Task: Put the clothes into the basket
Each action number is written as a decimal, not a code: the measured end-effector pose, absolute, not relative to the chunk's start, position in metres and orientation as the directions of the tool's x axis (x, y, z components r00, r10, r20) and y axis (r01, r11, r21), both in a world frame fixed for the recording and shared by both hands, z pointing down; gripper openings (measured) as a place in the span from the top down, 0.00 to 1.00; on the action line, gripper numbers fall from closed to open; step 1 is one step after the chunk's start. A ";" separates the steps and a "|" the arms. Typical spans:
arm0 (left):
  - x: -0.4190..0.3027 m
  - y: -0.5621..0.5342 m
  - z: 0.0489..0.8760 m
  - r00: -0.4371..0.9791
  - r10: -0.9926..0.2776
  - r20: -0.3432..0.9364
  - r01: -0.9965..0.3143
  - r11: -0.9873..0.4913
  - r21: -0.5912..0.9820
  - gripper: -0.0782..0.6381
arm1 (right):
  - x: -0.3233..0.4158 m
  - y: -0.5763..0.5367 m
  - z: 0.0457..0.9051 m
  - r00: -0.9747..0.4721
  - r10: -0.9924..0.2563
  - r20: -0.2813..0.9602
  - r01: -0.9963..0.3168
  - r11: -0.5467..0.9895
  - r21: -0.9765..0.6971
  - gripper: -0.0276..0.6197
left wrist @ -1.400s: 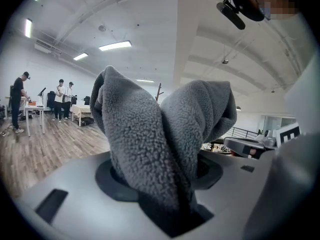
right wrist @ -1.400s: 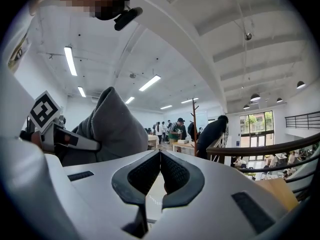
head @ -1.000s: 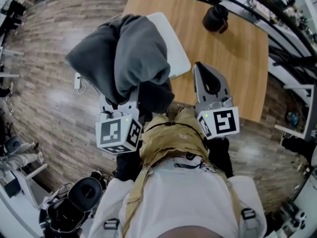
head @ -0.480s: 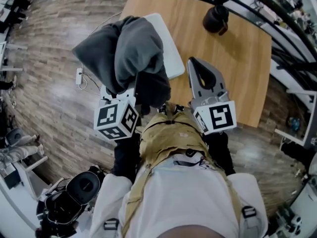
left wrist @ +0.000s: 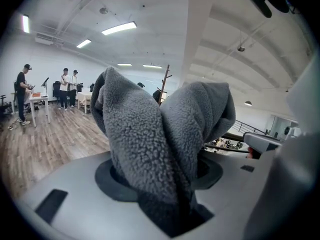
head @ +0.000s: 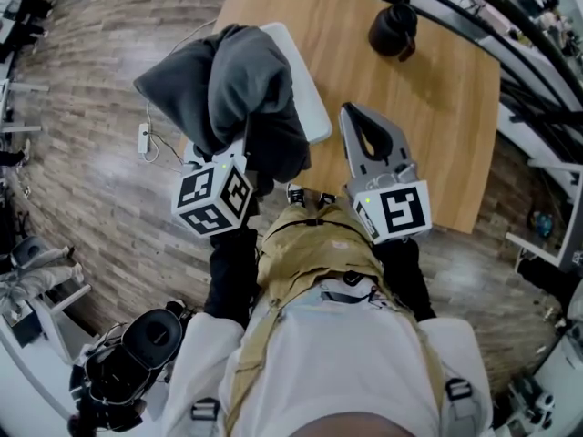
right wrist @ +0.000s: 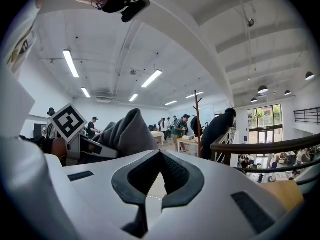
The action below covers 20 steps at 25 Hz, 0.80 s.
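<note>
- Head view: since a second ago, the left gripper (head: 215, 189) and its load have shifted slightly forward toward the wooden table (head: 428, 89), and the right gripper (head: 357, 121) has edged forward with it.
- Head view: the grey fleece garment (head: 232, 89) is thick and bunched. It is lighter grey on top, with a darker fold hanging below. It hangs over the table's near-left corner, the wood-plank floor (head: 91, 180) and part of a white rounded-edged object (head: 314, 107).
- Left gripper view: nubbly fleece rises in two lobes straight out from between the jaws. The jaws are clamped on that thick fold, and the cloth holds them fairly wide apart.
- Right gripper view: the jaw tips meet with nothing between them. The garment shows off to the left, apart from this gripper.
</note>
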State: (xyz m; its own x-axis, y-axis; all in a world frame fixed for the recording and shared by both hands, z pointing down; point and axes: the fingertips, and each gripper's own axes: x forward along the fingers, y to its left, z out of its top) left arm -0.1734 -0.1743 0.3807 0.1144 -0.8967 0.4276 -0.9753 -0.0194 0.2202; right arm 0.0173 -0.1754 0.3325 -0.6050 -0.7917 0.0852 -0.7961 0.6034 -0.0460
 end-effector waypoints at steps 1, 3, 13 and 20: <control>-0.173 -0.178 0.378 0.116 -0.902 0.416 -0.975 -0.022 0.222 0.55 | 0.018 -0.177 0.333 -0.605 -0.791 0.085 -0.796 0.604 -0.049 0.92; -0.172 -0.185 0.372 0.122 -0.911 0.394 -0.973 -0.032 0.228 0.55 | 0.018 -0.182 0.333 -0.606 -0.791 0.083 -0.796 0.603 -0.054 0.92; -0.176 -0.227 0.428 0.125 -0.857 0.501 -0.965 0.013 0.263 0.55 | 0.015 -0.209 0.341 -0.594 -0.796 0.118 -0.804 0.593 -0.042 0.92; -0.173 -0.252 0.490 0.143 -0.774 0.617 -0.953 0.061 0.297 0.55 | 0.020 -0.234 0.368 -0.589 -0.787 0.183 -0.805 0.590 -0.057 0.92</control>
